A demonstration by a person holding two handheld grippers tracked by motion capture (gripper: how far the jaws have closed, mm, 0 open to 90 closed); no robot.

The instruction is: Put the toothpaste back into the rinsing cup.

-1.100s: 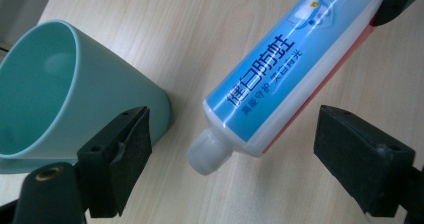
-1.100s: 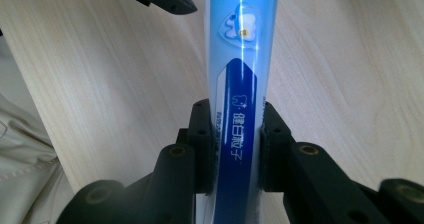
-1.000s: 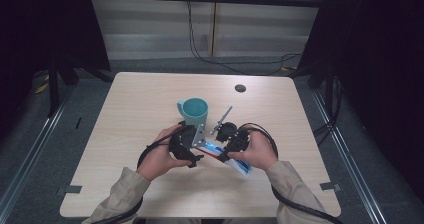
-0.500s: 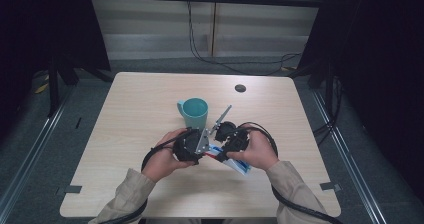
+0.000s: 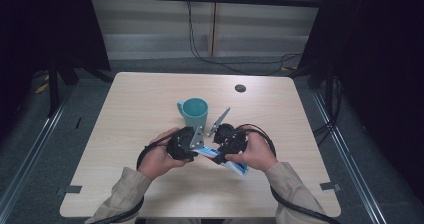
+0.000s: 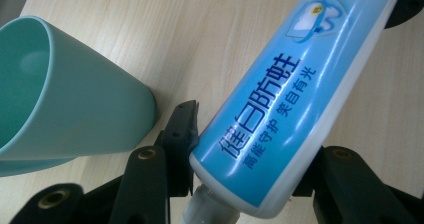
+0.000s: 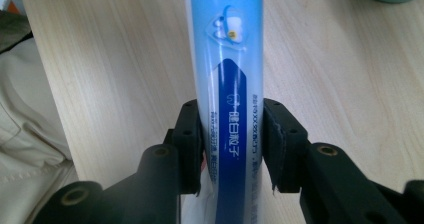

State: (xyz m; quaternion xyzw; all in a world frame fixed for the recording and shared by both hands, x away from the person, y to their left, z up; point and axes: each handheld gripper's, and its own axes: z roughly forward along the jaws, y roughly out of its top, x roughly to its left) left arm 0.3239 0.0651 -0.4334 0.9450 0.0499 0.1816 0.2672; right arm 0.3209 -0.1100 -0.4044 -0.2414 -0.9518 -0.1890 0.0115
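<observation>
A blue and white toothpaste tube (image 5: 207, 152) (image 6: 270, 99) (image 7: 225, 84) is held just above the table, in front of a teal cup (image 5: 194, 111) (image 6: 65, 99). My left gripper (image 5: 186, 145) (image 6: 245, 164) is shut on the tube near its cap end, with the cup close by on its left. My right gripper (image 5: 227, 139) (image 7: 232, 139) is shut on the tube's darker blue part farther along, one jaw pressing each side. The tube's flat tail (image 5: 239, 167) sticks out under the right hand.
A small black round disc (image 5: 240, 88) lies at the back right of the light wooden table (image 5: 125, 109). Cables loop from both grippers beside the forearms. Dark frames and floor rails surround the table.
Both hands have stayed near the table's middle with the tube between them. The left gripper has shifted slightly along the tube.
</observation>
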